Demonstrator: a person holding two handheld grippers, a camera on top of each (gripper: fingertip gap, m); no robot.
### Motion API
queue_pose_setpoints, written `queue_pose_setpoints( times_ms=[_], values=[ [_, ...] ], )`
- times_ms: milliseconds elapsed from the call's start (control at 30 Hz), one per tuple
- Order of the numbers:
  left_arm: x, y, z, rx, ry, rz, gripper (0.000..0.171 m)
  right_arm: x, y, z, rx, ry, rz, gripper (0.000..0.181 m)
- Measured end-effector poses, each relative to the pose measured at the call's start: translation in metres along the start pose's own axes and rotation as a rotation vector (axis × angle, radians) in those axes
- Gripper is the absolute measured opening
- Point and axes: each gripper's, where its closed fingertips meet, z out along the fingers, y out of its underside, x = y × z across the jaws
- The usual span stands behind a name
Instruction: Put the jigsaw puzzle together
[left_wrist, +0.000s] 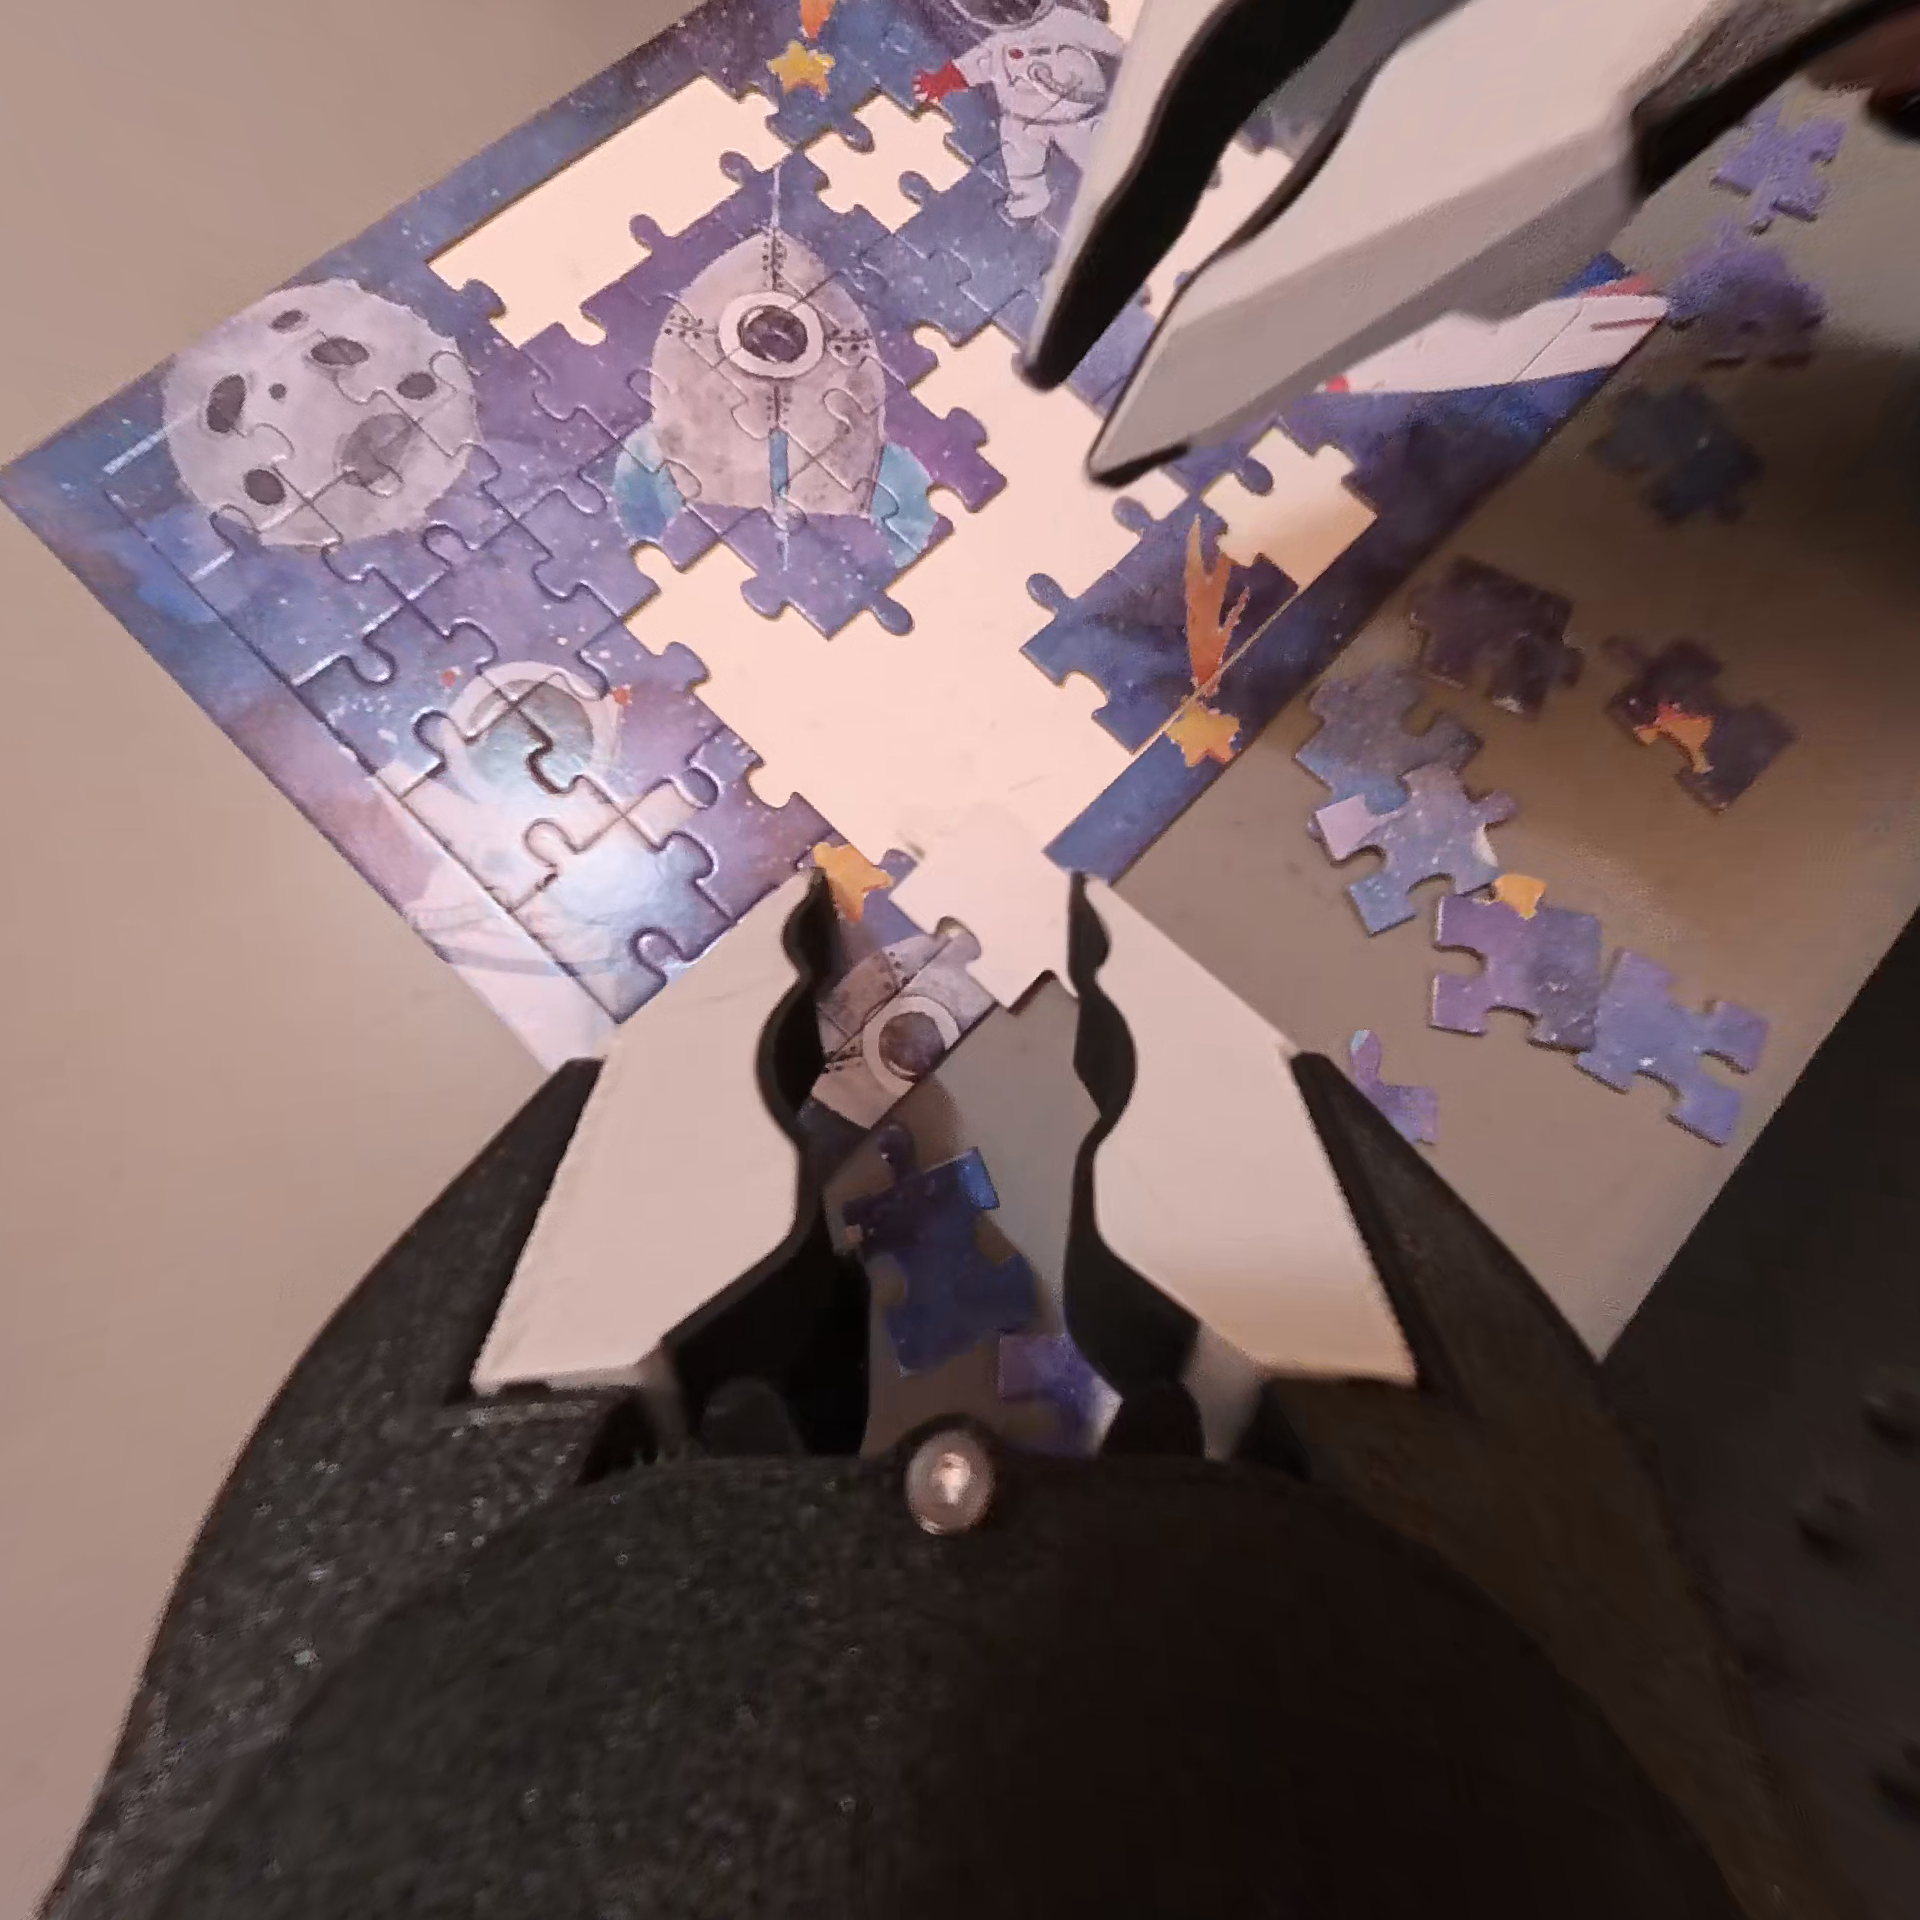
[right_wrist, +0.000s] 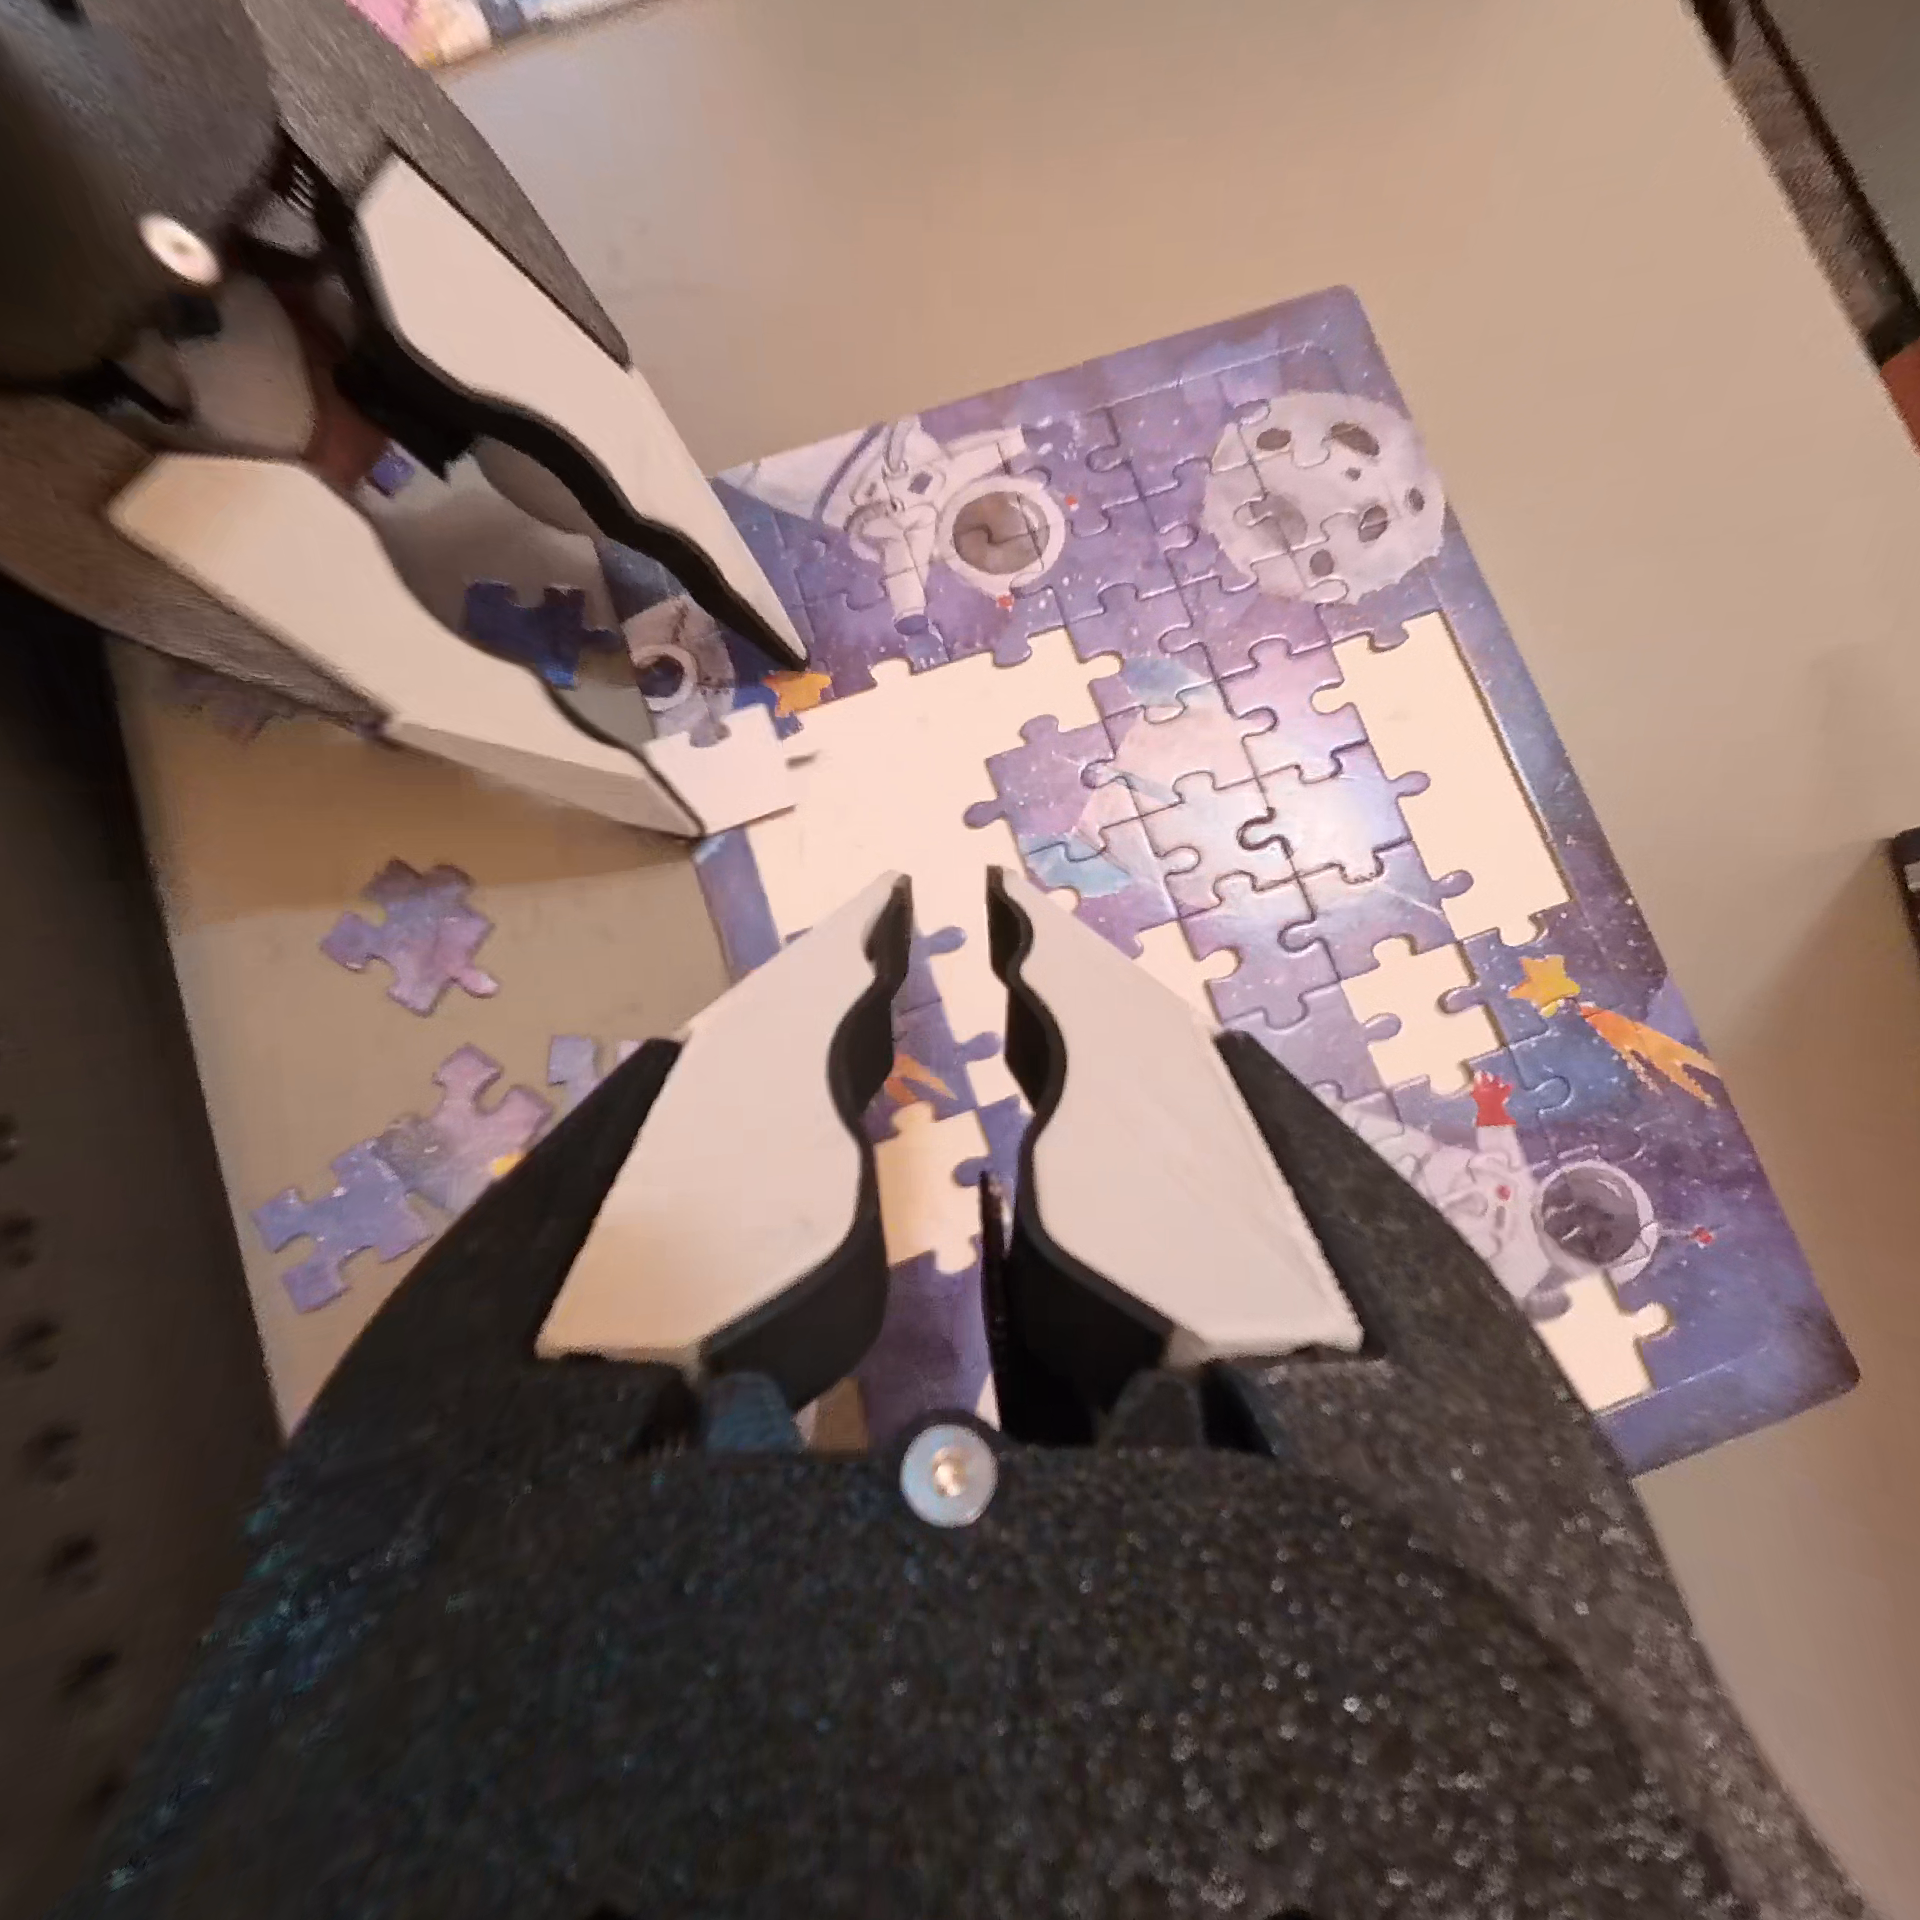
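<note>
The space-themed blue-purple cardboard jigsaw puzzle is lying partly assembled on the beige table; left gripper and right gripper are hovering released, empty, apparently selecting gaps; loose pieces are waiting beside.

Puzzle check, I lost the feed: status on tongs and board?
Left tongs open at board corner. Right tongs open, empty, over white gap. Puzzle part done; loose pieces beside board. Nothing blocking.

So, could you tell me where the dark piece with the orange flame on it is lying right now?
In the left wrist view the flame piece lies loose on the table at right, off the puzzle board, beside another dark loose piece.
</note>
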Motion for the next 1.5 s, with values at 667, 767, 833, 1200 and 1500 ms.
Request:
queue_pose_setpoints(
  times_ms=[667, 767, 833, 1200, 1500],
  values=[
    [-0.045, -0.029, -0.034, 0.179, -0.209, -0.058, 0.002, -0.055, 0.022, -0.058, 0.338, -0.098, 0.195, 0.022],
    [-0.048, -0.028, -0.035, 0.184, -0.221, -0.065, 0.003, -0.053, 0.025, -0.056, 0.316, -0.119, 0.227, 0.026],
    [-0.049, -0.03, -0.036, 0.193, -0.232, -0.06, 0.004, -0.044, 0.024, -0.061, 0.353, -0.052, 0.207, 0.025],
    [-0.055, -0.035, -0.039, 0.211, -0.318, 0.007, 0.008, -0.036, 0.03, -0.06, 0.338, -0.003, 0.21, 0.021],
    [-0.055, -0.033, -0.037, 0.196, -0.321, 0.016, 0.009, -0.034, 0.038, -0.055, 0.294, 0.009, 0.215, 0.02]
  ],
)
